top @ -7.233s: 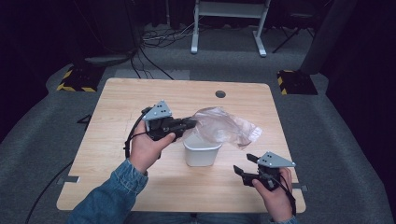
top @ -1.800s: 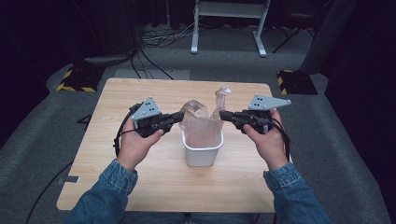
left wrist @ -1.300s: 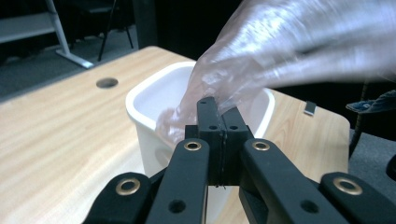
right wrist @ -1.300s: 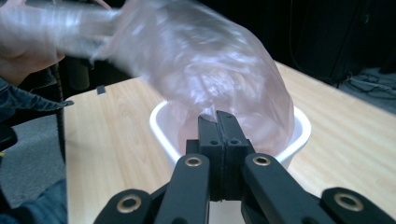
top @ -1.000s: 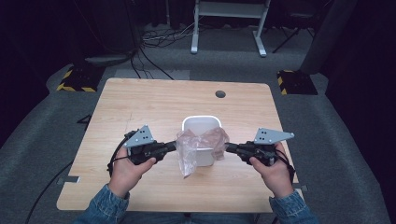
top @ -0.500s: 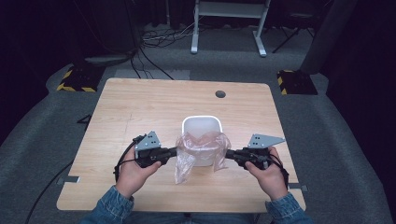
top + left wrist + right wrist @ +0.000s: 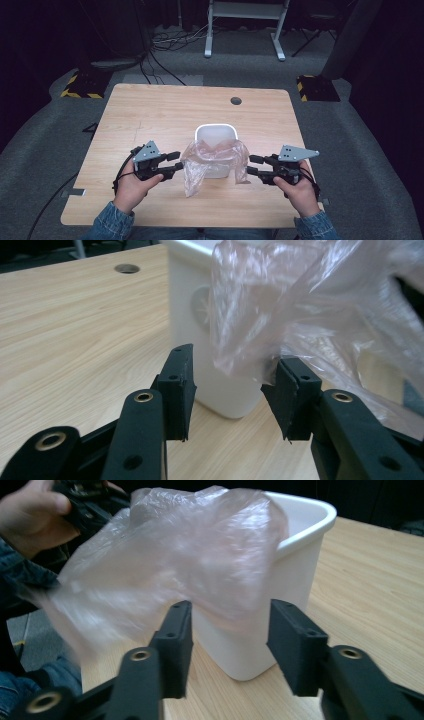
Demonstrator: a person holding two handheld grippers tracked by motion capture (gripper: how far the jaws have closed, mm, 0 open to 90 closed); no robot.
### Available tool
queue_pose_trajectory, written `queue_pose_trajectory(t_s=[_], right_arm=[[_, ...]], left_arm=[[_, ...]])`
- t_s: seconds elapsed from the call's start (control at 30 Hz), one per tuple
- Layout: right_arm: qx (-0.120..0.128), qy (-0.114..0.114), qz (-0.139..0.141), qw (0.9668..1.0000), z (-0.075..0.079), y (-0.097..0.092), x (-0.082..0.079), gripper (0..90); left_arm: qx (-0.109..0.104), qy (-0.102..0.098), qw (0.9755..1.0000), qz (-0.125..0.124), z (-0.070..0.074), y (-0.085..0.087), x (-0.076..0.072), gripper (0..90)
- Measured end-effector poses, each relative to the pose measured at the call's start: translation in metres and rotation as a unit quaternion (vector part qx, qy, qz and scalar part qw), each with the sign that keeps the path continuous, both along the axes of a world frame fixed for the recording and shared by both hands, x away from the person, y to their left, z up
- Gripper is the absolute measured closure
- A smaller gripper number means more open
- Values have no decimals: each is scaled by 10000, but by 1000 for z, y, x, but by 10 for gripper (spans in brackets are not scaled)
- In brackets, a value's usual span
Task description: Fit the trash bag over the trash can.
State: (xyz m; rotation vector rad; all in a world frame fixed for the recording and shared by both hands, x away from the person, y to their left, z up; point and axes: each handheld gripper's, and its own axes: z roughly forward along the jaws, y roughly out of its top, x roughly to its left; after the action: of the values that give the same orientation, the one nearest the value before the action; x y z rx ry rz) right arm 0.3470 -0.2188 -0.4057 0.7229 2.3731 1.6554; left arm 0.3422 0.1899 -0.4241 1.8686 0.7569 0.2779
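Dark room around it, the wooden desk (image 7: 150, 115) carries a white bin (image 7: 215, 137) with a clear plastic bag (image 7: 212, 160) draped over its near rim, both flanking tools, left (image 7: 172, 164) and right (image 7: 252, 166), just spread to release it.

Crumpled clear plastic bag (image 7: 212, 157) — draped over near rim of upright white bin (image 7: 215, 136).

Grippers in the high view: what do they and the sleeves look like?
Both the left gripper and the right gripper are black, each topped with a grey three-cornered plate. A black cable loops from the left one. The jaws carry black blocky pads with brass-ringed pivots. The sleeves are blue denim.
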Motion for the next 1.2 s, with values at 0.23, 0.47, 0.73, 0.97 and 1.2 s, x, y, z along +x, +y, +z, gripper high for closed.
queue_pose_trajectory(t_s=[0.23, 0.47, 0.73, 0.97, 1.2], right_arm=[[-94, 20, -328, 9994, -3, -12, 2, 499], [-320, 142, -871, 9956, -14, -8, 21, 492], [-470, 127, -1224, 9913, -23, 10, 41, 459], [-575, 173, -1284, 9899, -32, 25, 57, 439], [-583, 256, -1178, 9910, -42, 34, 59, 475]], left_arm=[[-91, -3, 10000, 17, -4, 6, 0, 475], [-284, 330, 9989, -170, -15, 13, 4, 446], [194, 279, 9992, 222, -29, 8, 22, 437], [-76, 189, 9980, 603, -42, -19, 50, 446], [-85, 122, 9991, 399, -40, -35, 53, 538]])
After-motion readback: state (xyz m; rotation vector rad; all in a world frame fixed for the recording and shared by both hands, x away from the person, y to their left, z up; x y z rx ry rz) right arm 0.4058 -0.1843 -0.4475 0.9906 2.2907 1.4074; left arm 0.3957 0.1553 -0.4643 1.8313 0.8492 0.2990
